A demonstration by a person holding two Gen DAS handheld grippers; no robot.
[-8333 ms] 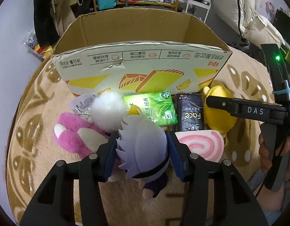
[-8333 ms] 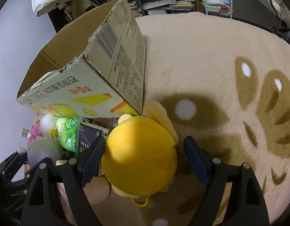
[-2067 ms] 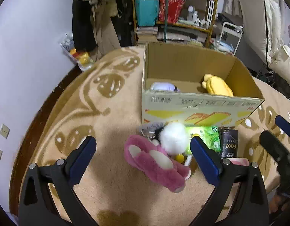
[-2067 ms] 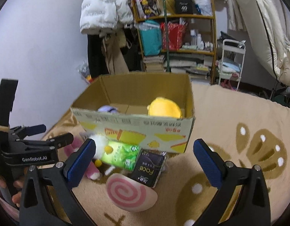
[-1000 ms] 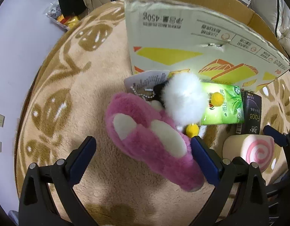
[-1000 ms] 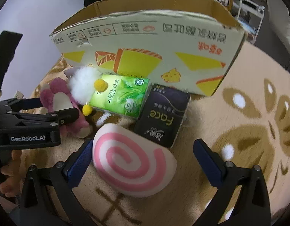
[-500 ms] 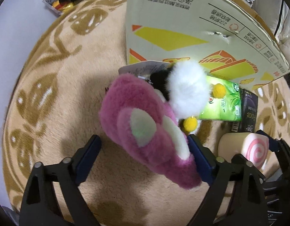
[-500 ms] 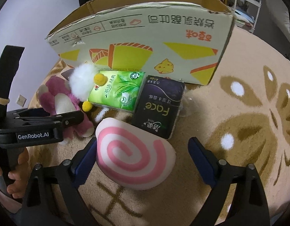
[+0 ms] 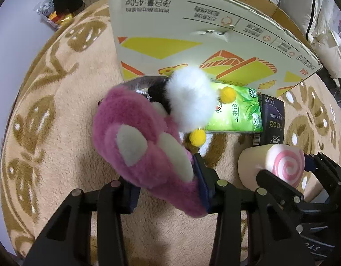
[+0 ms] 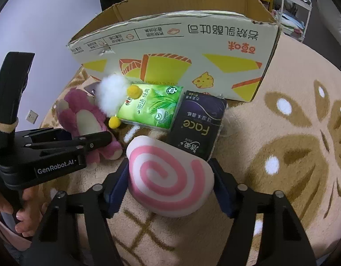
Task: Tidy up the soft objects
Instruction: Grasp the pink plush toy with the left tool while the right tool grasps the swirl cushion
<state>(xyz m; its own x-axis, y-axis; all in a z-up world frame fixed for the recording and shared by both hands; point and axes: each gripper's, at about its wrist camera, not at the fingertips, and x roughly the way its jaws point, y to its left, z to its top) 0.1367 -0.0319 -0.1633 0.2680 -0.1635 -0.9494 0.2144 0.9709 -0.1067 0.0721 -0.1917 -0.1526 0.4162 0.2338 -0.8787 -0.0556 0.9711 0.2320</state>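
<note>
Right now your left gripper (image 9: 168,186) is clamped on the lower end of the pink plush (image 9: 135,153), its pads sunk into the fur. Your right gripper (image 10: 170,184) has the swirl cushion (image 10: 170,177) between its jaws, which are closing; the pads sit against both flanks, though the squeeze looks unfinished. Both soft things lie on the beige rug (image 10: 292,155), just in front of the cardboard box (image 10: 177,44) where they presumably belong.

To do this step well, let the right side finish its squeeze before you lift, since a cushion this springy may pop out of a shallow hold. The pink plush is gripped near one end, so expect the rest to droop; raise it straight up and high enough to clear the box's front wall. The white pom-pom (image 9: 190,99), with its yellow balls, rests against the plush and may be tied to it by the small chain beside it, which I cannot confirm. Lift slowly and watch whether it follows. Keep your two hands apart on the way up, because the grippers stand close together.

By count, outside the box: one pink plush, one swirl cushion, one white pom-pom with two yellow balls, one green tissue pack (image 10: 152,108), one dark tissue pack (image 10: 197,126). One box; its inside is hidden from here.
</note>
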